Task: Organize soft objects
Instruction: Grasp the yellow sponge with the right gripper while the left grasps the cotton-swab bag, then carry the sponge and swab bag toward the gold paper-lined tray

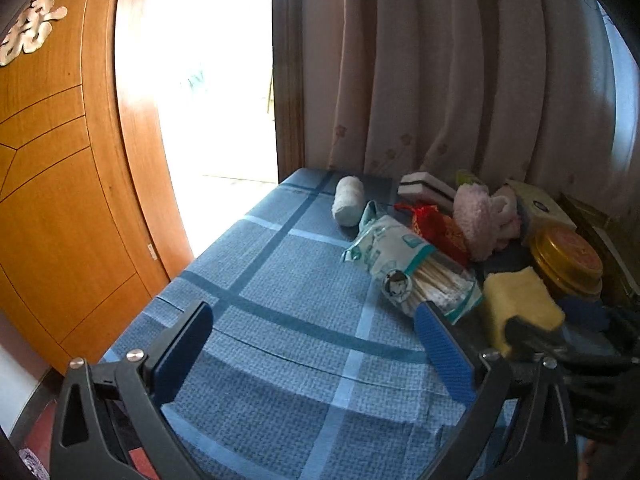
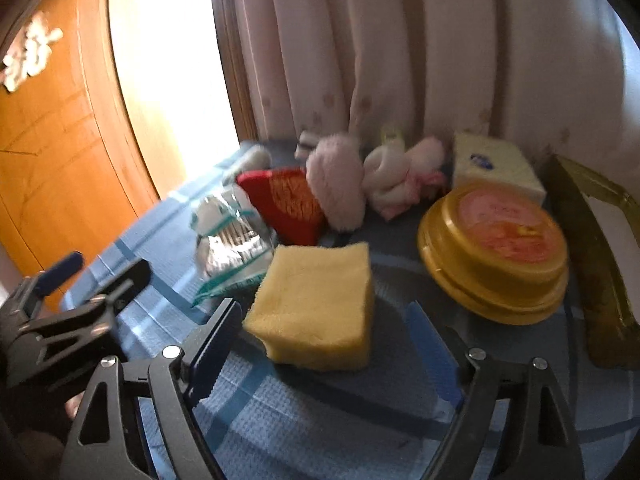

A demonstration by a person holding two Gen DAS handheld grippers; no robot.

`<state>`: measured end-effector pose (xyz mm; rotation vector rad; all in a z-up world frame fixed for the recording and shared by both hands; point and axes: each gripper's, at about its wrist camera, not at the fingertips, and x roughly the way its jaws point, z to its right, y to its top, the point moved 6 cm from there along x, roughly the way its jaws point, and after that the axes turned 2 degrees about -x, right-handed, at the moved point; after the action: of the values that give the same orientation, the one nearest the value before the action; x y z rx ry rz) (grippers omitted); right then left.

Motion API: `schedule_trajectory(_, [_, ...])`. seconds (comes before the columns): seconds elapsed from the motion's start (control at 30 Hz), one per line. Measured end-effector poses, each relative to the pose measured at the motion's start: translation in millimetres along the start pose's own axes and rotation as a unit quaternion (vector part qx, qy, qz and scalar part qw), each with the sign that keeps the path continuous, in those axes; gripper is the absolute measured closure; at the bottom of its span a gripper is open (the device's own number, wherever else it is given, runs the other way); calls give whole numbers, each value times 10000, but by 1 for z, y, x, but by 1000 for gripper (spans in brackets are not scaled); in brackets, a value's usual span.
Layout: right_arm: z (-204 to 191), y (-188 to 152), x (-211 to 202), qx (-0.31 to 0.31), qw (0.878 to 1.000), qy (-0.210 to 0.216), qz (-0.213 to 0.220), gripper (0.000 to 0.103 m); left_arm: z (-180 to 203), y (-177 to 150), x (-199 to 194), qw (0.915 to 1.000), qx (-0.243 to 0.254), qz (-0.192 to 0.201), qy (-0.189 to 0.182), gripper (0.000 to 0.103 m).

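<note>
A yellow sponge (image 2: pixel 316 304) lies on the blue checked cloth (image 1: pixel 280 320), just ahead of my open right gripper (image 2: pixel 320 344), between its spread fingers but untouched. It also shows in the left wrist view (image 1: pixel 520 308). My left gripper (image 1: pixel 316 332) is open and empty over bare cloth. Behind lie a pink fluffy item (image 2: pixel 340 184), a red pouch (image 2: pixel 288 200), a white-pink cloth bundle (image 2: pixel 400 176), a white roll (image 1: pixel 349 200) and a black-white sponge (image 1: pixel 428 188).
A pack of cotton swabs (image 1: pixel 416 276) lies left of the sponge. A gold round tin (image 2: pixel 496 252), a tissue pack (image 2: pixel 496 164) and a gold box (image 2: pixel 600 264) stand at the right. Curtains hang behind; a wooden door (image 1: pixel 60 160) is at left.
</note>
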<state>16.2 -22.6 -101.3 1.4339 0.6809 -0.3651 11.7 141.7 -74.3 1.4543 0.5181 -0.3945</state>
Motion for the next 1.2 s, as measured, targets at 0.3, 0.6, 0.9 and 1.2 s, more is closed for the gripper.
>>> schedule_trajectory(0.3, [2,8,-15,-142,9996,131,221,47,-4,8,4,9994,-280,-187,-103,3])
schedule_trajectory(0.6, [53,15,-98,187,9842,-583,1659,47,53,27,32,9953,-391,-690,-547,3])
schedule_trajectory(0.9, [84,18,-111,615,9807,-644,1740,47,86,15,85,9879,-218,-1533,76,17])
schedule_trajectory(1.2, [80,13,-107,755,9818,-416,1695,47,74,1,74,9899,17,-1411,-148,53])
